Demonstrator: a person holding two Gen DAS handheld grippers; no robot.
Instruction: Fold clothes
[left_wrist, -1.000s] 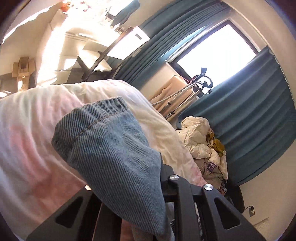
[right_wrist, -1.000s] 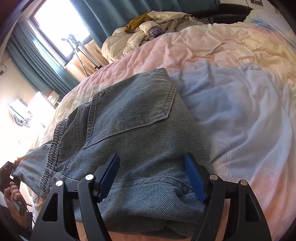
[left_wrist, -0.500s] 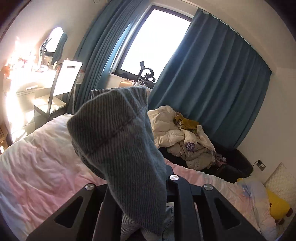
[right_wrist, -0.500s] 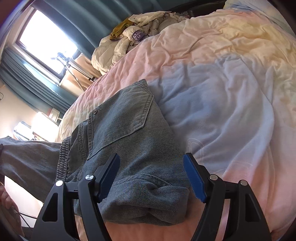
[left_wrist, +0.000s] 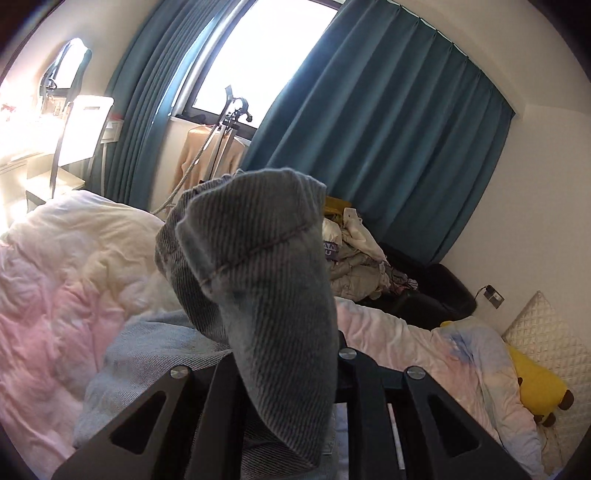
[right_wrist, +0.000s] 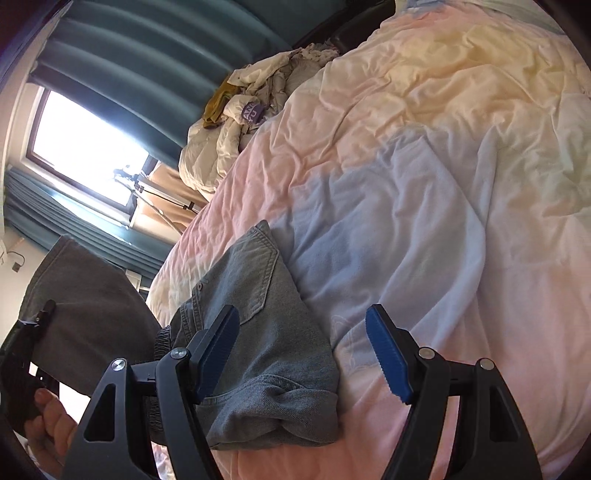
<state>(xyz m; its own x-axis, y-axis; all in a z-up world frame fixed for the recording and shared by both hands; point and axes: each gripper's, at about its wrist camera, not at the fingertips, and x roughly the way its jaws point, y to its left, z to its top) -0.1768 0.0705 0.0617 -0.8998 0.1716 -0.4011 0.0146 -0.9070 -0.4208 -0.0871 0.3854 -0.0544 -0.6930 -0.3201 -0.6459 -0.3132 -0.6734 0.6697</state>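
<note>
Slippage is the main risk; the left hand-held gripper (left_wrist: 284, 373), nearly closed on a lifted leg of the jeans (right_wrist: 258, 332), could drop it; the right hand-held gripper (right_wrist: 303, 354) hangs wide open and empty above the rest on the bed (right_wrist: 443, 184) at six o'clock.

Teal curtains (left_wrist: 388, 140) beside bright window (left_wrist: 266, 55); rumpled pastel bed (right_wrist: 424, 155).

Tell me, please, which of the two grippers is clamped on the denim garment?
The left gripper: its jaws pinch a hemmed end of the denim garment and hold it raised. The right gripper hangs open above the folded part, gripping nothing.
</note>
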